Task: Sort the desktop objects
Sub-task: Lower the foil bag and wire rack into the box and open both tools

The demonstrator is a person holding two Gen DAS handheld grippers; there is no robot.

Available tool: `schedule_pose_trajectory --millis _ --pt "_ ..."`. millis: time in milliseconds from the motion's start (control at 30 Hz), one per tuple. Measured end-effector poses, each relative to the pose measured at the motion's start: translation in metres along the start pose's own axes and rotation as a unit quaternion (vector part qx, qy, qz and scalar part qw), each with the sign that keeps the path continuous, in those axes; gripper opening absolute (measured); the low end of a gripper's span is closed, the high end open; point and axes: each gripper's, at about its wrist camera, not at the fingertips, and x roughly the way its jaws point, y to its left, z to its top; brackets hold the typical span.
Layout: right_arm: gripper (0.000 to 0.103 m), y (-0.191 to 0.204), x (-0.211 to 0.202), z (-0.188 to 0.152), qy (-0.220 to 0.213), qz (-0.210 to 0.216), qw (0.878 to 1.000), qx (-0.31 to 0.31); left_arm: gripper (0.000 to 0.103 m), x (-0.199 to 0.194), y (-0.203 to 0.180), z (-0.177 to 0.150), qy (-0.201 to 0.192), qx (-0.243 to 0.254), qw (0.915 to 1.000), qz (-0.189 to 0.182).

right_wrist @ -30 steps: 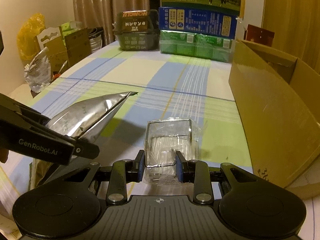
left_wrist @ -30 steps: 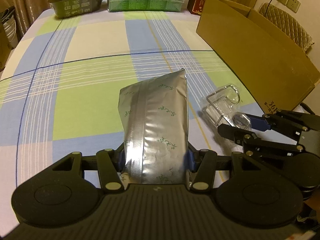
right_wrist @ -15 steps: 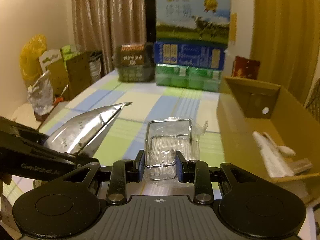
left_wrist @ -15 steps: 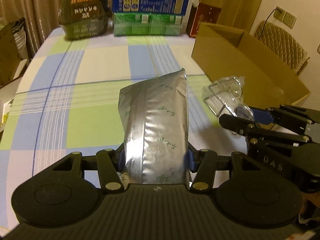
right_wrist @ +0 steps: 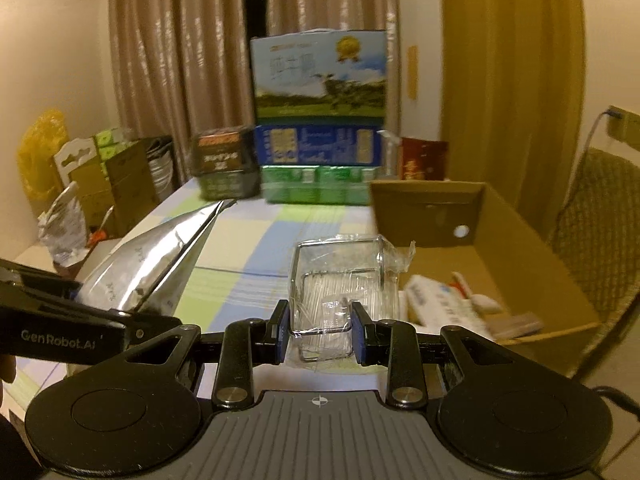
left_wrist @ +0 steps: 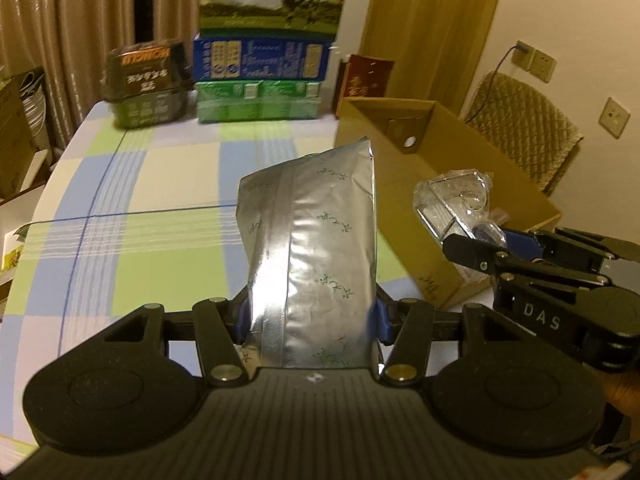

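My left gripper (left_wrist: pixel 310 318) is shut on a silver foil pouch (left_wrist: pixel 312 240) with small green marks, held upright above the checked tablecloth. The pouch (right_wrist: pixel 148 264) also shows at the left of the right wrist view. My right gripper (right_wrist: pixel 320 330) is shut on a clear plastic box (right_wrist: pixel 340 280) wrapped in film, held in the air. That clear box (left_wrist: pixel 452 200) and the right gripper (left_wrist: pixel 476 248) appear at the right of the left wrist view. An open cardboard box (right_wrist: pixel 516 232) stands just right of both held things, with white packets (right_wrist: pixel 440 304) on its floor.
Stacked cartons stand at the table's far edge: a milk case (right_wrist: pixel 320 76), a blue box (right_wrist: pixel 316 148), green packs (right_wrist: pixel 316 188) and a dark pack (right_wrist: pixel 224 164). A quilted chair (left_wrist: pixel 524 128) sits right of the cardboard box (left_wrist: pixel 460 184). Bags and boxes crowd the floor at left (right_wrist: pixel 80 184).
Both grippers have risen with their loads and tipped up, so the far cartons, curtains and the cardboard box's inside have come into view. Both grips look unchanged.
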Motion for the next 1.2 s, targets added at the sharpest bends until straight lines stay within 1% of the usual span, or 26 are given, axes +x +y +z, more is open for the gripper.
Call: schedule_pose_trajectory --millis 167,300,500,633,900,1200 --pt "0.028 -0.026 -0.020 -0.001 0.000 -0.023 1.000 0.014 0.050 0.001 -0.028 0.000 -0.004 0.004 0.9997 -0.024" --pt "0.028 -0.044 -0.036 -0.006 0.003 -0.046 0.999 0.022 0.050 0.004 -0.052 -0.002 -0.003 0.007 0.9987 -0.050" --pt "0.028 -0.070 -0.057 -0.014 0.002 -0.078 0.996 0.038 0.050 0.008 -0.082 -0.001 -0.001 0.022 0.9971 -0.073" --pt "0.028 -0.083 -0.068 -0.018 -0.001 -0.087 0.995 0.047 0.050 0.010 -0.100 0.000 0.001 0.031 0.9963 -0.081" --pt "0.028 -0.110 -0.077 -0.022 0.000 -0.097 0.994 0.058 0.050 0.016 -0.133 0.000 0.003 0.042 0.9949 -0.092" --pt "0.028 -0.124 -0.084 -0.021 -0.004 -0.105 0.992 0.064 0.050 0.024 -0.153 0.005 0.008 0.050 0.9938 -0.099"
